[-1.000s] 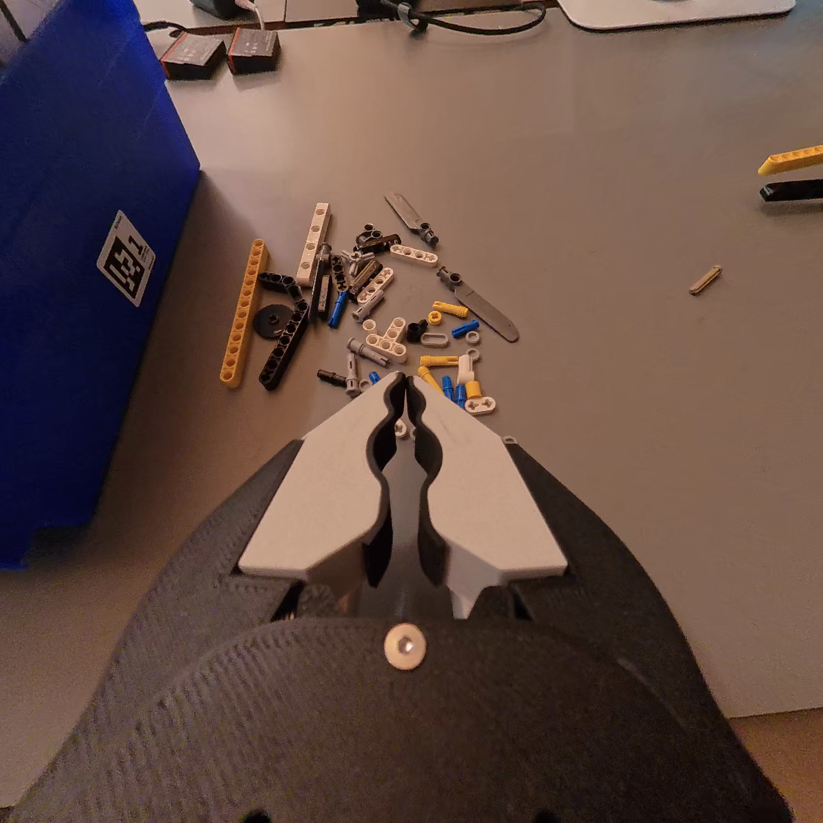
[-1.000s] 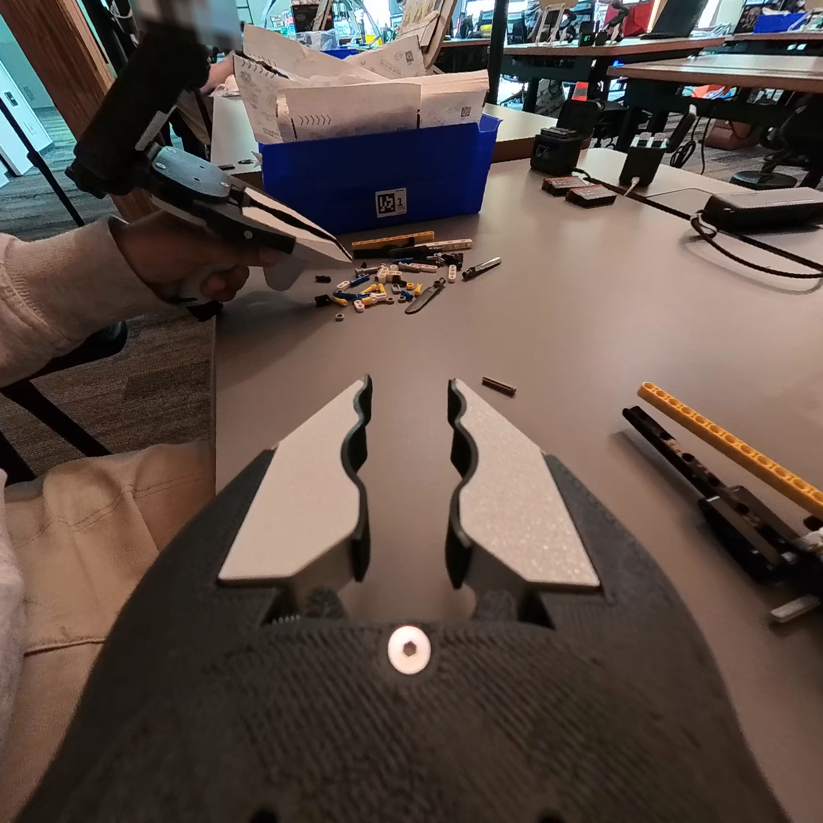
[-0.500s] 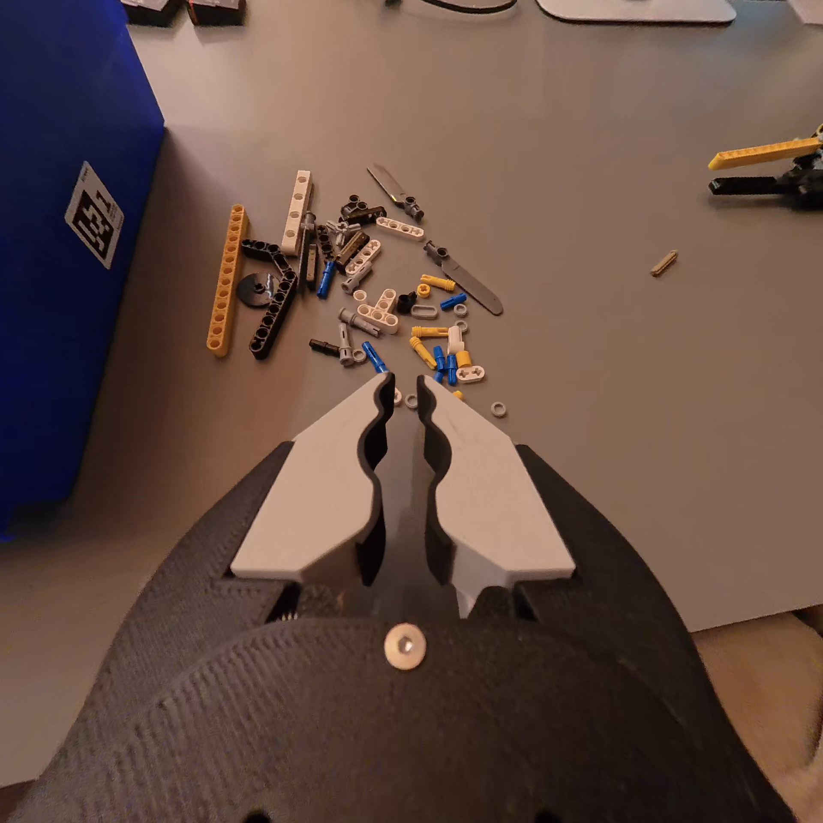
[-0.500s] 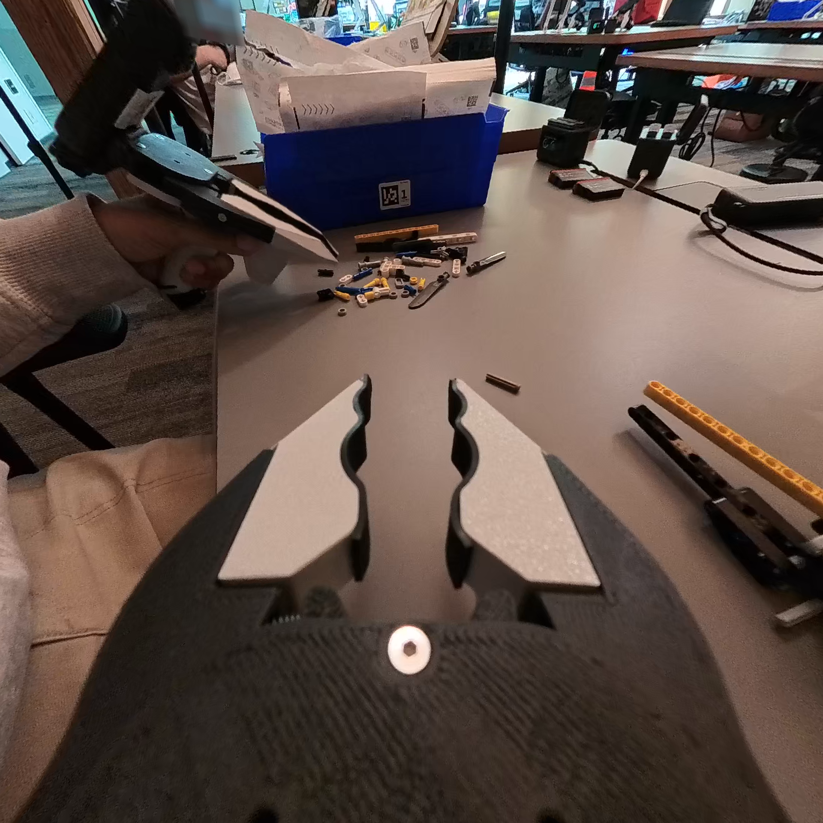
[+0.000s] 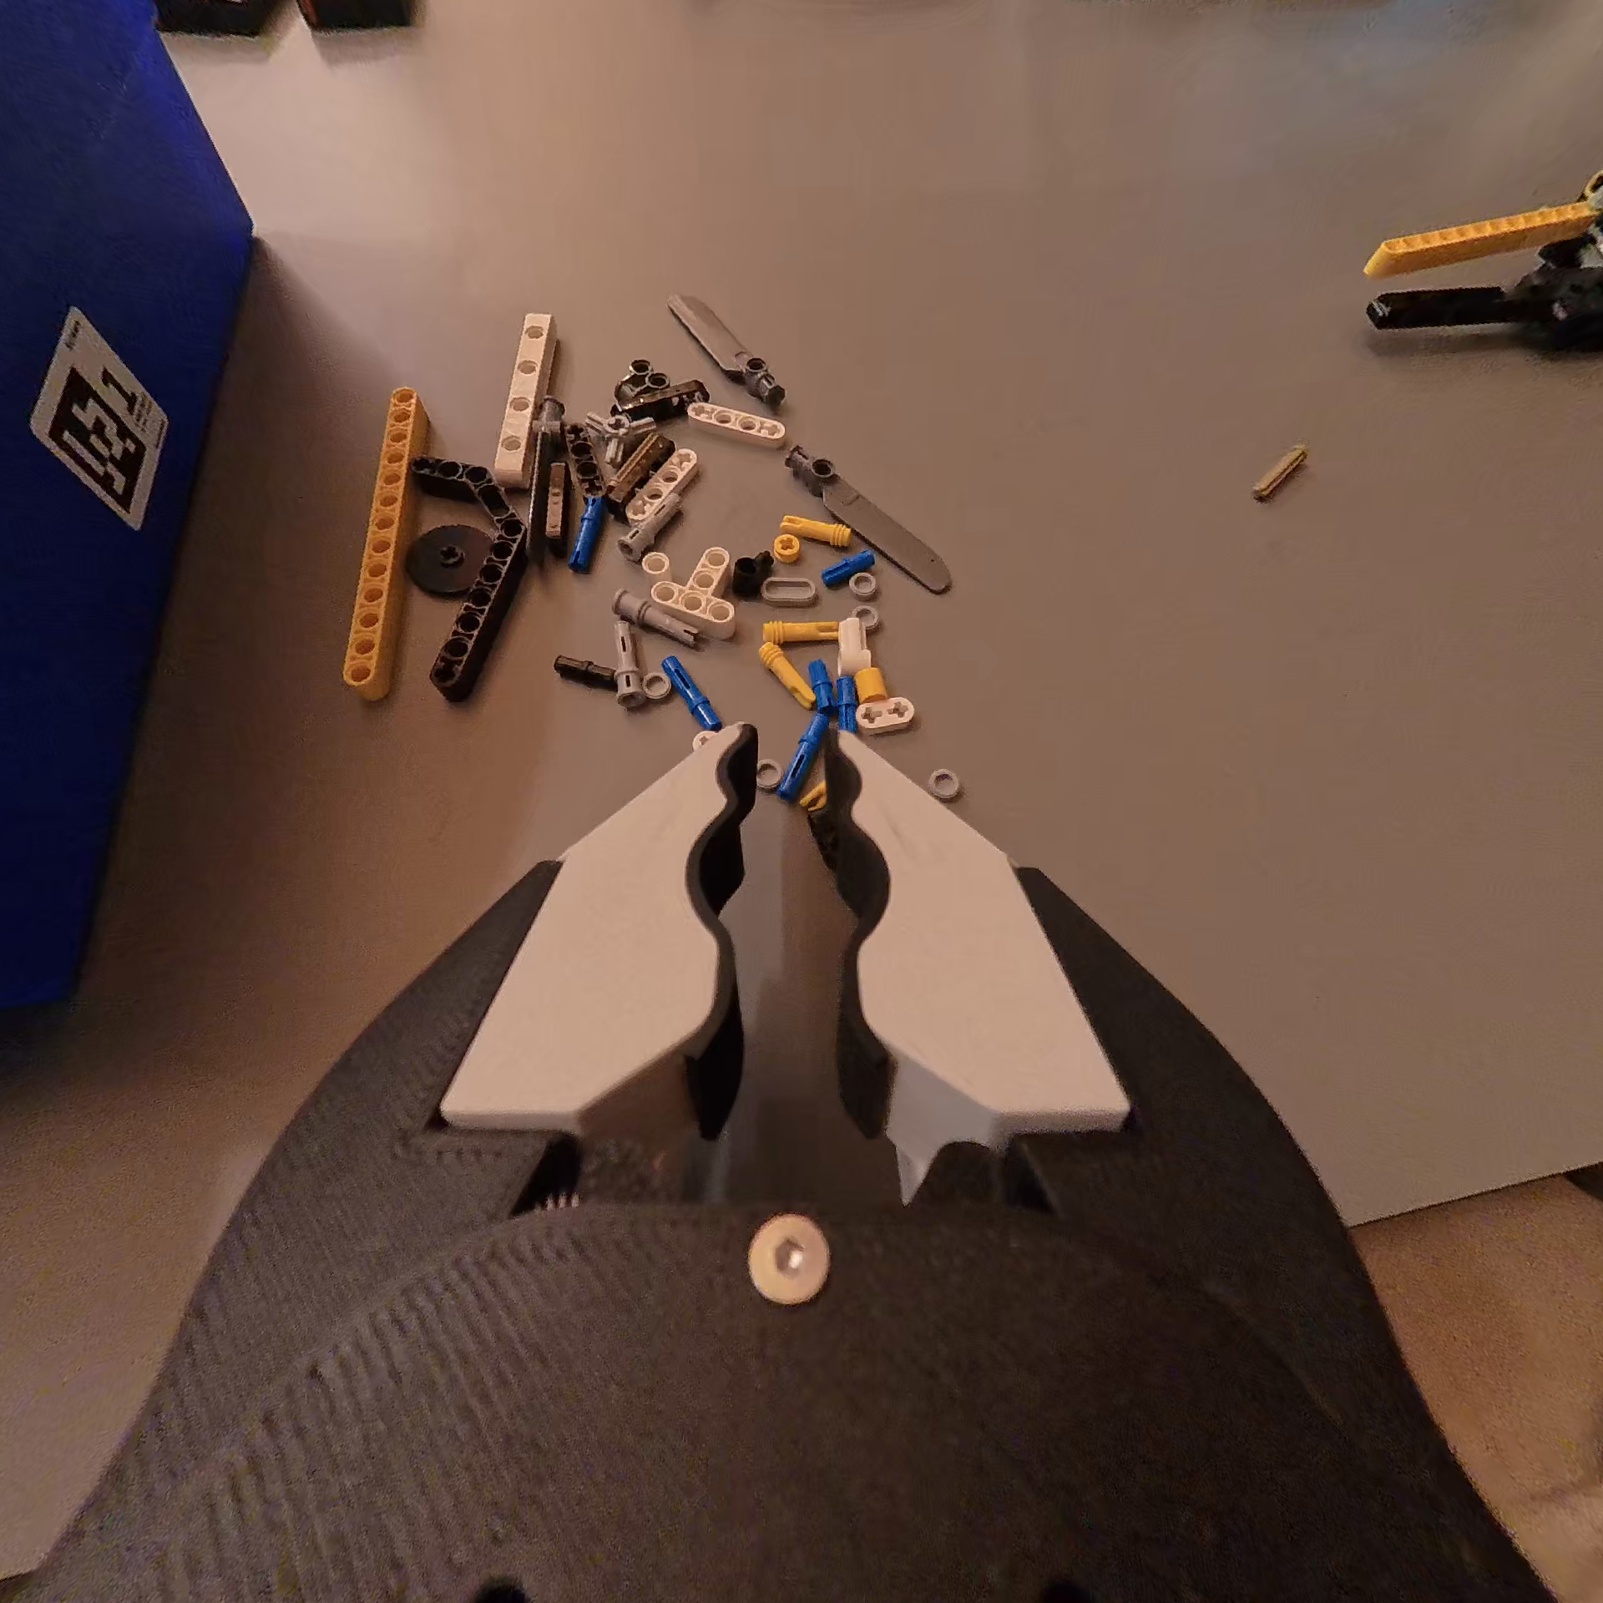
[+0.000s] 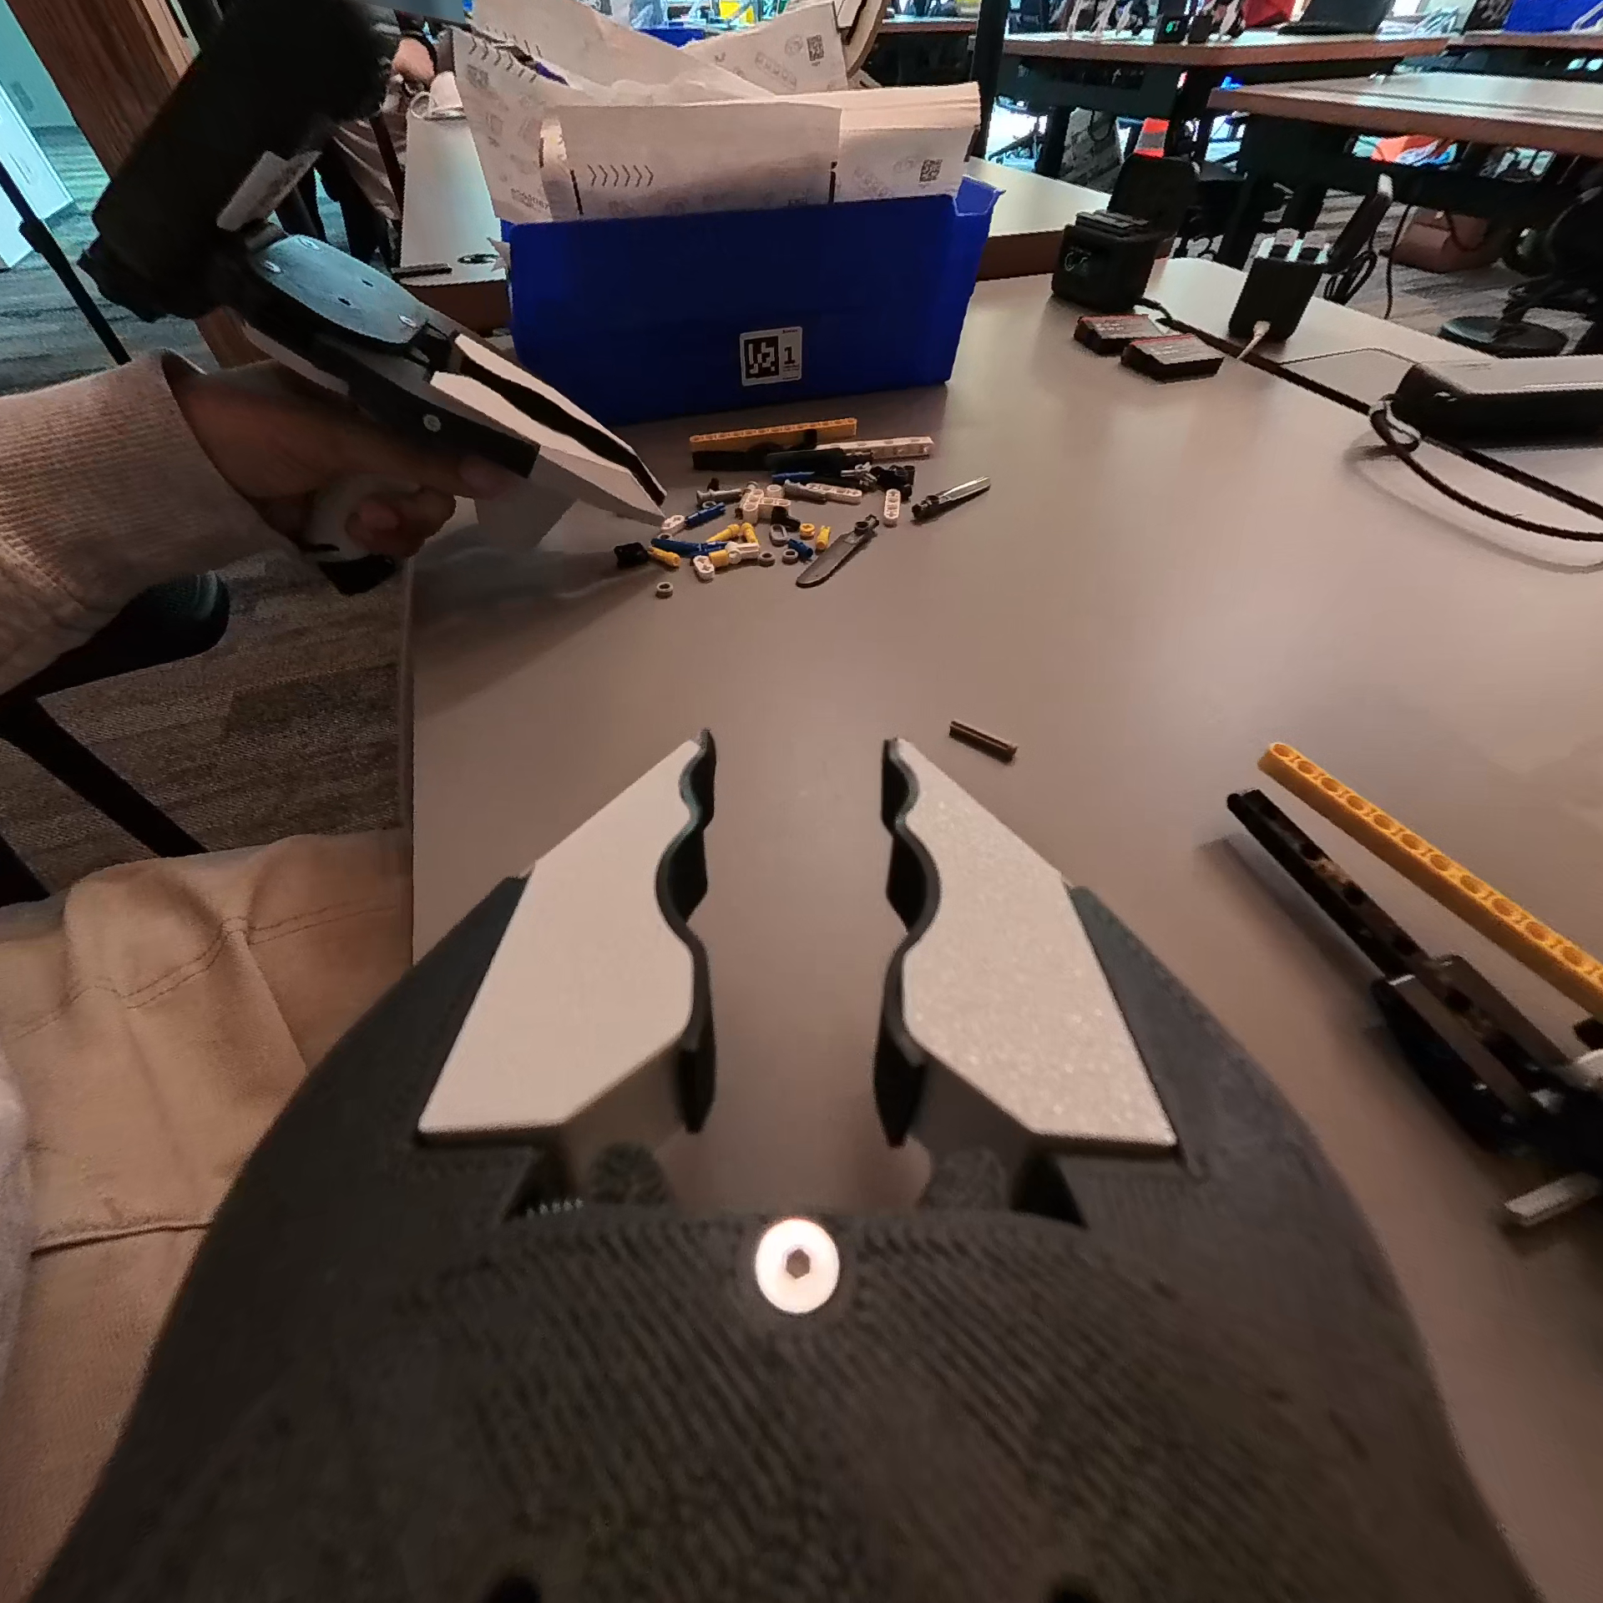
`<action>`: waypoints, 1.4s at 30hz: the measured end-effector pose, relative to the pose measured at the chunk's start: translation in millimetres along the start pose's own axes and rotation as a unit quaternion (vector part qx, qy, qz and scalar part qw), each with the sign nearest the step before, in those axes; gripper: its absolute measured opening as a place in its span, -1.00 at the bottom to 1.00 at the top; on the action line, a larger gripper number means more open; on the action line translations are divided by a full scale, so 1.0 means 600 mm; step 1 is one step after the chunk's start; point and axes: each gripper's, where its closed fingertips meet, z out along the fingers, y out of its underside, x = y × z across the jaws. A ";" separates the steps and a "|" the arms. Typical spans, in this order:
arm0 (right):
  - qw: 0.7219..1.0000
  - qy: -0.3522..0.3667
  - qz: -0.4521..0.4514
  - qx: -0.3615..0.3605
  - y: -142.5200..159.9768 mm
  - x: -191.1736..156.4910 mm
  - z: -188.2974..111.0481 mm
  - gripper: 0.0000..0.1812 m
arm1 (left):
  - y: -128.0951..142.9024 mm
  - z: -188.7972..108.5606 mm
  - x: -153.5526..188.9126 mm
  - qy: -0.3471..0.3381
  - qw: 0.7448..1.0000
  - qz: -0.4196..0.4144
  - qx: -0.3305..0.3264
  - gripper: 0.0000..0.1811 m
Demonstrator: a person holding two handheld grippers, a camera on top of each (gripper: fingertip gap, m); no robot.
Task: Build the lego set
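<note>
Our left gripper hovers low over the near edge of the loose lego pile, its jaws a little apart and empty, with a blue pin lying right in the gap between the tips. From the right wrist view the same tips sit just above the parts at about ten o'clock of the table. Our right gripper waits nearer us over bare table, jaws wide apart and holding nothing; the half-built assembly of yellow and black beams lies at its three o'clock, and a small brown axle just past its tips at one o'clock. A blue bin stands behind the pile at twelve.

We judge the step to be picking the next piece, probably that blue pin. Next we must lower the tips either side of it and close squarely, without scattering the small grey rings beside it.
</note>
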 end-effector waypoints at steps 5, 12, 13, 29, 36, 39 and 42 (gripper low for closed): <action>1.000 0.023 -0.001 -0.004 0.001 0.009 0.001 -0.31 | -0.009 -0.002 0.022 0.024 1.000 0.013 0.012 -0.70; 0.997 0.070 -0.022 -0.013 0.003 0.022 -0.002 0.03 | -0.043 -0.017 0.115 0.098 0.988 0.083 0.083 -0.50; 0.996 0.085 -0.028 -0.016 0.001 0.026 -0.005 0.09 | -0.047 -0.018 0.123 0.094 0.987 0.093 0.091 -0.41; 0.982 0.180 -0.041 -0.031 -0.002 0.081 -0.035 0.40 | -0.104 -0.048 0.136 0.099 0.975 0.048 0.192 0.42; 0.982 0.186 -0.012 0.032 -0.029 0.084 -0.042 0.36 | -0.148 -0.087 0.074 0.061 0.952 -0.028 0.298 0.54; 0.981 0.187 -0.022 0.051 -0.039 0.081 -0.045 0.34 | -0.158 -0.106 0.055 0.031 0.942 -0.004 0.333 0.54; 0.976 0.205 -0.052 0.055 -0.042 0.085 -0.050 0.13 | -0.155 -0.106 0.046 0.026 0.945 -0.014 0.324 0.47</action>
